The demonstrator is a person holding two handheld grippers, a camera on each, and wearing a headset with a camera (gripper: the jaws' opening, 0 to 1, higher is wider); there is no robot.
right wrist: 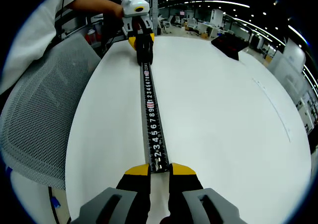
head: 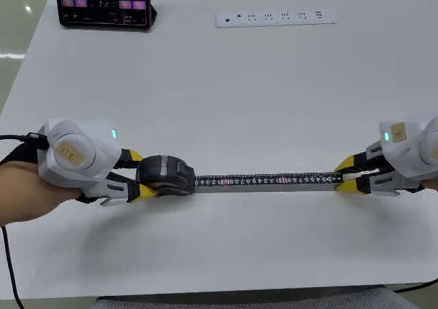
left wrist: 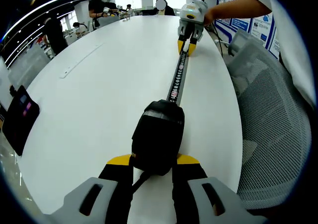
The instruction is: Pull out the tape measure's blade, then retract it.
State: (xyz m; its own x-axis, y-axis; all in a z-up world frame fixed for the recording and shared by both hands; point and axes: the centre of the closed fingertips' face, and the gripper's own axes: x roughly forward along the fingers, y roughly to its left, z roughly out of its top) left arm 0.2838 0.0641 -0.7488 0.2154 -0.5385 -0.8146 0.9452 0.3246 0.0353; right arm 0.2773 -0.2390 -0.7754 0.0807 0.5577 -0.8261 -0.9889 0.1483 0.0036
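Tape measure (head: 164,175) work here starts at the left gripper (head: 140,175), whose jaws are closed on the sides of the black body at the left of the worktop (head: 239,90), close to its near edge. From the tape measure the blade (head: 267,180) runs straight to the right, lying low along the worktop with its numbers facing up. Its far end is pinched between the closed jaws of the right gripper (head: 345,175), at the right of the worktop. The two grippers are well apart and the blade between them looks flat and untwisted.

The pull-out seems done or nearly so, which would leave the return as the step in hand. To do it well, the left gripper should hold the tape measure firmly and level, with its mouth pointing straight down the blade. The right gripper should hold the tip and walk it leftward at an even pace, so the spring draws the blade in without snapping. Letting go early would probably make the blade whip back and jolt the tape measure in the left jaws. The travel should stay in line with the blade, since a sideways drift could kink it or jam it at the mouth. A power strip (head: 275,18) and a tablet (head: 104,1) lie at the far side, well away from the path.
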